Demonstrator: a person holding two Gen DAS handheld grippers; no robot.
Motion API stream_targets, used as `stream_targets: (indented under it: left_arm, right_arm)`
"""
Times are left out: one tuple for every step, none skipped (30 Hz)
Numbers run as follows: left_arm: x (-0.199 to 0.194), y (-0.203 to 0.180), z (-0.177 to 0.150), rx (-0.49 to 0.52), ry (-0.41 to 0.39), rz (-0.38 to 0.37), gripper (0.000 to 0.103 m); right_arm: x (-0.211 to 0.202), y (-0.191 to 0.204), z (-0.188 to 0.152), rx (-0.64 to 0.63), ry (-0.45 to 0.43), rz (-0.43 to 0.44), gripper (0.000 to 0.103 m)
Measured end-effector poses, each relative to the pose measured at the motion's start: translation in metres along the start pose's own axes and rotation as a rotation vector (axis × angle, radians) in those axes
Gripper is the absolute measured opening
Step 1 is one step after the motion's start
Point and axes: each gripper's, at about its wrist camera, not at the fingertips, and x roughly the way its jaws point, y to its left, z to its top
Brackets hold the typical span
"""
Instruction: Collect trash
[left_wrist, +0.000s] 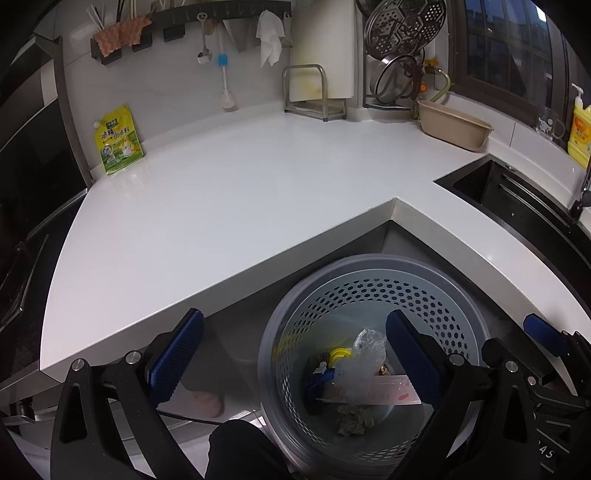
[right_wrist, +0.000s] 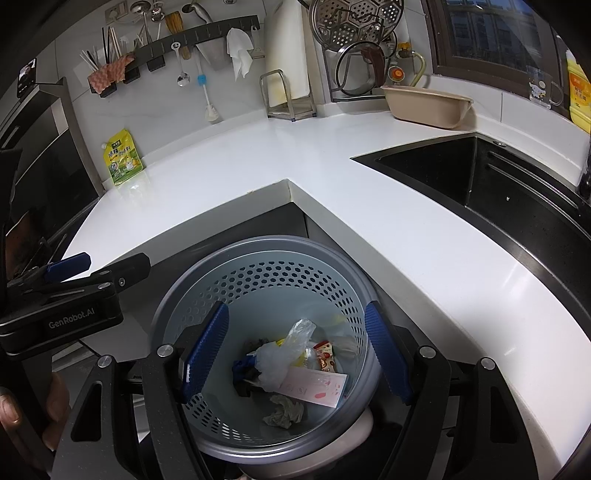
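Observation:
A grey perforated trash bin (left_wrist: 373, 291) stands on the floor below the inner corner of the white counter; it also shows in the right wrist view (right_wrist: 266, 273). Inside lie a clear plastic bag (right_wrist: 291, 347), a pink-and-white card (right_wrist: 317, 387), a crumpled paper wad (right_wrist: 284, 410), a red snack wrapper (right_wrist: 325, 358) and dark scraps. My left gripper (left_wrist: 295, 354) is open and empty, just left of and above the bin. My right gripper (right_wrist: 295, 350) is open and empty, directly over the bin's mouth. A yellow-green seasoning pouch (left_wrist: 118, 140) leans on the wall at the counter's far left.
The white L-shaped counter (left_wrist: 229, 206) wraps around the bin. A black sink (right_wrist: 461, 173) is on the right, a beige basin (right_wrist: 424, 105) behind it. A cutting-board rack (left_wrist: 314, 92), utensil rail and pot lids line the back wall. A stove is at far left.

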Motion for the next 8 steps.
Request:
stream_targets:
  left_arm:
    - [-0.0001, 0.0002, -0.0002, 0.000, 0.000, 0.004, 0.097]
    - [0.0000, 0.0004, 0.0000, 0.000, 0.000, 0.006, 0.097]
    - [0.0001, 0.0006, -0.0002, -0.002, 0.001, 0.007, 0.097]
    - [0.0007, 0.0009, 0.0000, -0.004, 0.003, 0.006, 0.097]
    - [0.0012, 0.0013, 0.0004, -0.004, 0.004, 0.005, 0.097]
    - [0.0016, 0.0014, 0.0003, -0.005, 0.005, 0.006, 0.097]
    - [0.0015, 0.0015, 0.0004, -0.004, 0.005, 0.006, 0.097]
    - [0.0014, 0.0017, 0.0004, -0.003, 0.005, 0.006, 0.097]
  right_arm:
    - [-0.0003, -0.0004, 0.0005, 0.001, 0.000, 0.001, 0.073]
    - [-0.0003, -0.0005, 0.0006, 0.000, 0.000, 0.001, 0.073]
    - [-0.0001, -0.0003, 0.0003, 0.000, 0.000, 0.001, 0.073]
    - [-0.0002, -0.0005, 0.0005, 0.000, 0.000, 0.001, 0.073]
    - [-0.0002, -0.0006, 0.0006, 0.000, 0.000, 0.001, 0.073]
    - [-0.0001, -0.0006, 0.0004, 0.001, 0.000, 0.001, 0.073]
    - [-0.0001, -0.0004, 0.0003, 0.000, 0.000, 0.001, 0.073]
    - [0.0001, -0.0003, 0.0002, 0.000, -0.001, 0.001, 0.073]
